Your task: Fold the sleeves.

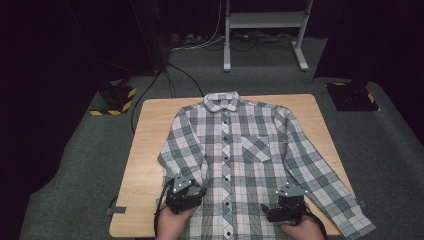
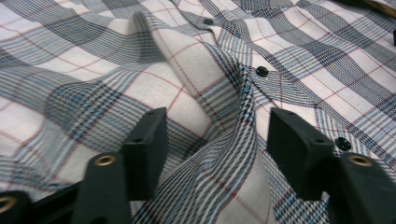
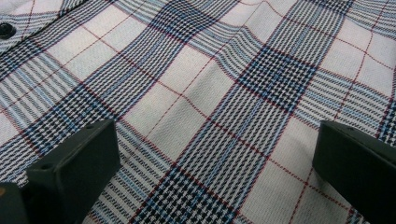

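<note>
A grey, white and red plaid shirt [image 1: 240, 150] lies buttoned and face up on the wooden table [image 1: 150, 130], collar at the far edge, hem toward me. My left gripper [image 1: 184, 192] rests on the lower left of the shirt, jaws open around a raised fold of cloth [image 2: 219, 140] beside the button placket [image 2: 262, 71]. My right gripper [image 1: 287, 204] sits on the lower right front, jaws open wide over flat plaid fabric [image 3: 210, 130]. The right sleeve [image 1: 330, 185] runs down past the table's near right corner.
Grey carpet surrounds the table. A white metal stand [image 1: 265, 30] is at the back, with cables [image 1: 165, 80] on the floor. Black boxes with yellow-striped edges sit at the left [image 1: 116, 98] and right [image 1: 352, 95].
</note>
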A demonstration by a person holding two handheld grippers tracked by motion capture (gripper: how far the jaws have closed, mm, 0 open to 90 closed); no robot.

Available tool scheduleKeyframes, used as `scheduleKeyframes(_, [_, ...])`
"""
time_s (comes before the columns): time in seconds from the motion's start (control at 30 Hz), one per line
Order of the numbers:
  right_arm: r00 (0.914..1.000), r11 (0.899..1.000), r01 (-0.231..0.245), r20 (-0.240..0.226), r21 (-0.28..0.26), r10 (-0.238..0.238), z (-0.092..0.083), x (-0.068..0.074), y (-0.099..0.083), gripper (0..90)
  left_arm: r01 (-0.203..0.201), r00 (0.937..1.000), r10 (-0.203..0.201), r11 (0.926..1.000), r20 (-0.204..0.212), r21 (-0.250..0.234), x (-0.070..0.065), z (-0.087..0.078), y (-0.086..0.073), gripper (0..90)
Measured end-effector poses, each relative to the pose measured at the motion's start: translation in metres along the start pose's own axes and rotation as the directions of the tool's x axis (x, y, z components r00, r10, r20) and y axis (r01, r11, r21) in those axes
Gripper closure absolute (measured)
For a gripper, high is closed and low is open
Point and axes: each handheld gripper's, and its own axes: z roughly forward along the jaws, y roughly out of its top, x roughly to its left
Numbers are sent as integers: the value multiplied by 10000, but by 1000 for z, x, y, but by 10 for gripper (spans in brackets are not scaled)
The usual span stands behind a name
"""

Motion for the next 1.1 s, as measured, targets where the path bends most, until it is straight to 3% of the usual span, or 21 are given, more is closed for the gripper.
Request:
scheduleKeyframes(0.17, [10000,10000,12,5,-6,-12,0,0,0,3,41,9999,-42,9999,-104,-162,5,-9,-2,333])
scheduleKeyframes(0.5, [10000,10000,16,9,-8,-16,0,0,0,3,536,9975,-556,9975,-443,-456,28,-33,-7,313])
scheduleKeyframes(0.73, [10000,10000,17,7,-7,-17,0,0,0,3,1105,9909,-1137,9928,-725,-463,49,-53,-23,342])
scheduleKeyframes(1.1, [10000,10000,17,10,-7,-17,0,0,0,3,1675,9784,-1680,9858,-1206,-140,63,-71,-53,401])
